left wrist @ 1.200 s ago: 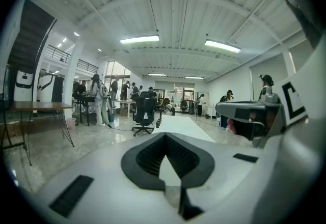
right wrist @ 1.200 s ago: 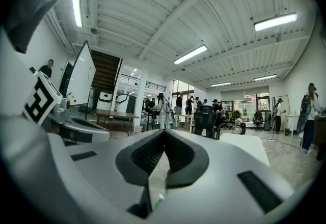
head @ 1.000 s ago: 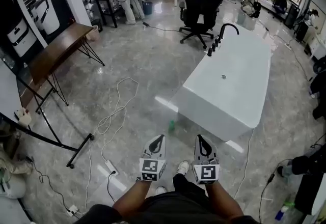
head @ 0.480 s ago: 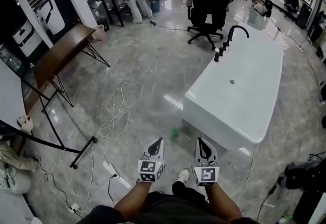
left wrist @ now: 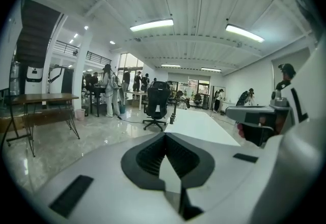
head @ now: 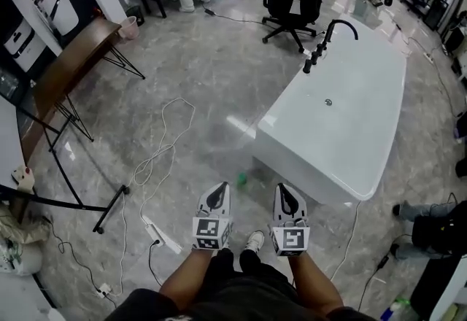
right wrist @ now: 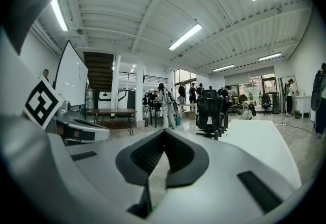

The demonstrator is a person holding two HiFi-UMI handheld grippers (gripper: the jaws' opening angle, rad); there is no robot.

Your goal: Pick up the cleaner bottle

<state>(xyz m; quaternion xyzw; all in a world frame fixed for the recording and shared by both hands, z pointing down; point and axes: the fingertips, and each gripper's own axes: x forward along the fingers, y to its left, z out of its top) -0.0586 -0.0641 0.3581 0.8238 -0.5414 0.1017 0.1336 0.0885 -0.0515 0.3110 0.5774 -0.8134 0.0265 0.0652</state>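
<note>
Fingers (left wrist: 147, 154) of the left gripper (head: 221, 188) and right gripper (head: 282, 188) are pressed together, empty. A small green thing, probably the bottle (head: 242, 179), sits on the floor (head: 190, 57) beside the tub (head: 292, 166), just ahead. Likely light, slick plastic; squeeze its body squarely at mid-height.

Grey marble floor (head: 204, 79), white bathtub (head: 350, 137)
</note>
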